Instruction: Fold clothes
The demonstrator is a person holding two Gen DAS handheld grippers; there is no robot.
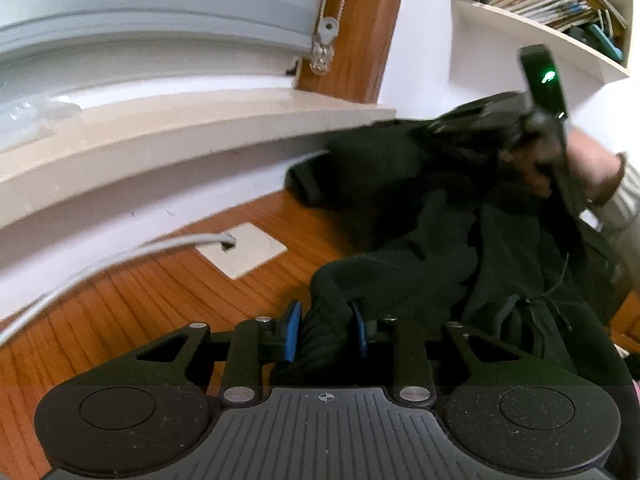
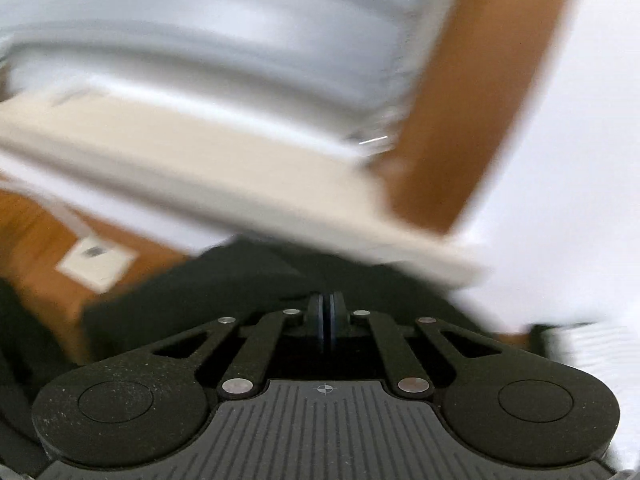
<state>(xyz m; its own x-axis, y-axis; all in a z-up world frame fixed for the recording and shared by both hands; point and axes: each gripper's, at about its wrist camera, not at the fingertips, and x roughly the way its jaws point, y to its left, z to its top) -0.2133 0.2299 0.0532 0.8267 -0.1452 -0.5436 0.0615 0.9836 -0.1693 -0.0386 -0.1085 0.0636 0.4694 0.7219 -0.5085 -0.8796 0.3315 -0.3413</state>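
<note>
With the left gripper point(image 1: 326, 330) clamped on a bunched edge of the black garment point(image 1: 420, 220) on the wooden floor point(image 1: 160, 288), the right gripper point(image 2: 327, 320), pressed closed, perhaps on cloth in the blur, should lift evenly.

Your left gripper point(image 1: 326, 330) is matte black: two round pivot housings at seven and five o'clock, a ribbed grey plate with a small crosshair mark between them, silver rivets on the linkage arms, blue pads on the fingers point(image 1: 293, 330). Your right gripper point(image 2: 327, 320) is built alike. Your right hand point(image 1: 560, 160), at two o'clock, emerges from a pale striped sleeve point(image 1: 628, 200).
</note>
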